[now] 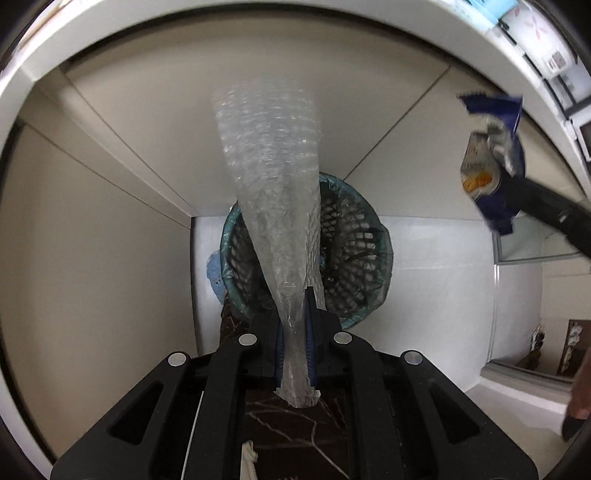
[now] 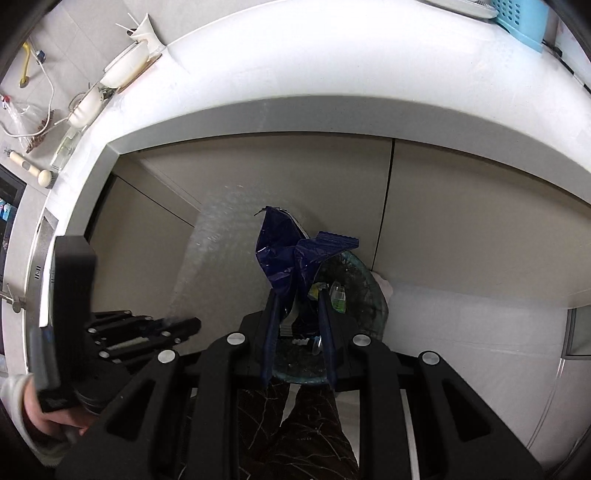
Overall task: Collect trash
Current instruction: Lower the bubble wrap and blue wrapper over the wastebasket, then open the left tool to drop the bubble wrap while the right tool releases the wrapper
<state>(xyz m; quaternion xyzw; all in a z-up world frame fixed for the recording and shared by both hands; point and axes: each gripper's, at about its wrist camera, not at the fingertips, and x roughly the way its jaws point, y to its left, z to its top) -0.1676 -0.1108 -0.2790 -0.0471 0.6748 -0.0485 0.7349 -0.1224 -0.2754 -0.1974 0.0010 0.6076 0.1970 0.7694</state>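
Observation:
My left gripper (image 1: 295, 314) is shut on a long strip of clear bubble wrap (image 1: 269, 177), which stands up in front of the camera over a mesh trash bin (image 1: 351, 254) lined with a bluish bag on the floor. My right gripper (image 2: 297, 295) holds a crumpled dark blue snack bag (image 2: 284, 254) between its fingers, right above the bin (image 2: 354, 291), which has some trash in it. The snack bag also shows in the left wrist view (image 1: 495, 162) at the upper right. The left gripper (image 2: 177, 326) shows at the left of the right wrist view, with the blurred bubble wrap (image 2: 207, 251) rising from it.
The bin stands on a white floor against beige cabinet doors (image 1: 110, 206) under a white countertop (image 2: 295, 70). The counter holds white dishes (image 2: 125, 66), a brush (image 2: 33, 170) and a blue basket (image 2: 521, 18). A dark patterned mat (image 2: 303, 424) lies below the grippers.

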